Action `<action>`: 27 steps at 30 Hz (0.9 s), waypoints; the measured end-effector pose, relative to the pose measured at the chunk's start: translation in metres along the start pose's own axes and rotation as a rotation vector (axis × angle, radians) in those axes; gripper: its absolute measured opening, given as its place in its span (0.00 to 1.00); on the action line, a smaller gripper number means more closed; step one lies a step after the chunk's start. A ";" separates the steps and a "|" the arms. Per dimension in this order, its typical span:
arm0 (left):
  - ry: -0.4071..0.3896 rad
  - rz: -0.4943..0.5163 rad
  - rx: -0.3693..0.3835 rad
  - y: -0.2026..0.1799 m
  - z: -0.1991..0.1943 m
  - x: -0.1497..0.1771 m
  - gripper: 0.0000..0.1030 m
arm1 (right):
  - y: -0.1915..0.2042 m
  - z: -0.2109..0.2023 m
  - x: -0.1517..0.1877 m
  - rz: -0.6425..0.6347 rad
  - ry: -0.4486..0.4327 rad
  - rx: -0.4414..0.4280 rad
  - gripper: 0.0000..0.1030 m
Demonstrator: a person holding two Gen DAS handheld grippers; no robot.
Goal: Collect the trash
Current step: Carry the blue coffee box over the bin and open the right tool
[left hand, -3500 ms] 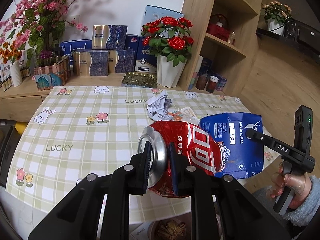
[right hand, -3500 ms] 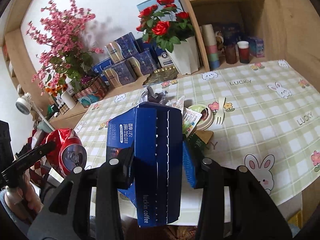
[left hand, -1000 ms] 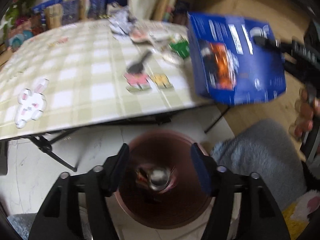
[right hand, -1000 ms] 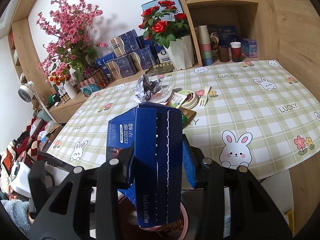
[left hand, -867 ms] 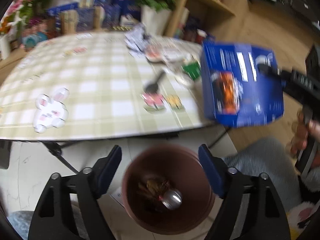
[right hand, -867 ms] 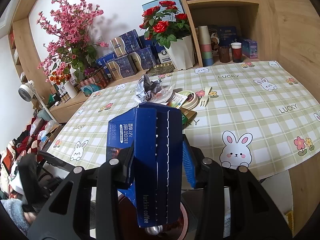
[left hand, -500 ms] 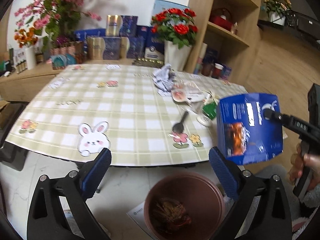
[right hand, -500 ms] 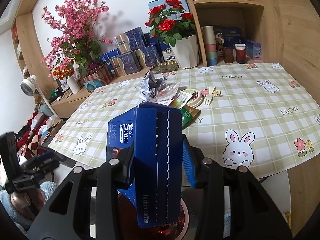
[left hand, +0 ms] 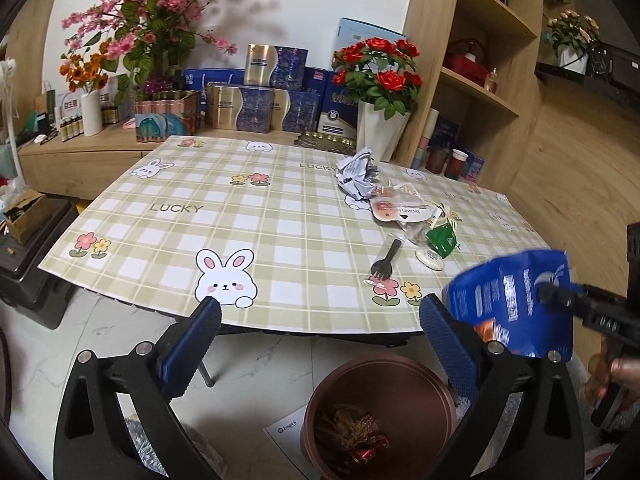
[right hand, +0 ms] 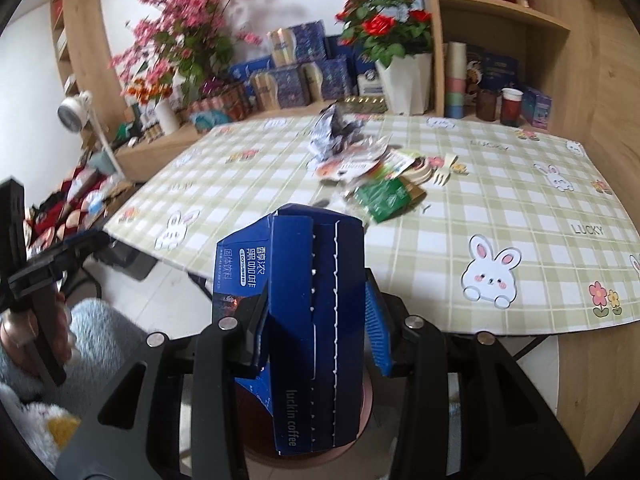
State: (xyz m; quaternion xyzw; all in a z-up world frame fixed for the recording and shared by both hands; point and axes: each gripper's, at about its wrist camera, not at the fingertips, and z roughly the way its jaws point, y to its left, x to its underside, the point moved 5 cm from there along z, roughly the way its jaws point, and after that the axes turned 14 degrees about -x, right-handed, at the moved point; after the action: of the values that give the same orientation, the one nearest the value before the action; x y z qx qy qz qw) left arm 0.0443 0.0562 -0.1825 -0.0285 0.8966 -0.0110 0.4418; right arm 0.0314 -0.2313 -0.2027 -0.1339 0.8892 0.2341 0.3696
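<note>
Checked table (left hand: 280, 216) | blue coffee box (right hand: 304, 320) dented, right jaws clamped | left jaws apart

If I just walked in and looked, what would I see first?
Probably the big blue coffee box, squeezed in the right gripper just above the brown bin on the floor. Next, the checked tablecloth with bunnies and the little heap of trash near its far right side. The left gripper is wide open and empty.
</note>
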 end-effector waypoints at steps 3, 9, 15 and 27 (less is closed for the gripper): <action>0.002 -0.008 -0.005 0.003 -0.001 0.002 0.94 | 0.005 0.012 0.010 -0.012 0.063 -0.002 0.41; 0.018 -0.018 -0.012 0.006 0.004 0.007 0.94 | 0.006 0.036 0.026 -0.010 0.157 0.000 0.41; 0.039 -0.022 -0.017 0.007 0.011 0.013 0.94 | 0.004 0.057 0.042 -0.005 0.242 0.013 0.41; 0.066 -0.030 -0.026 0.008 0.020 0.019 0.94 | -0.004 0.076 0.050 0.039 0.283 0.002 0.43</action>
State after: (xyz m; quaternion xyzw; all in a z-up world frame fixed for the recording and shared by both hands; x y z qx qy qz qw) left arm 0.0481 0.0634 -0.2099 -0.0472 0.9102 -0.0066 0.4113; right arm 0.0431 -0.1988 -0.2868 -0.1477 0.9351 0.2192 0.2361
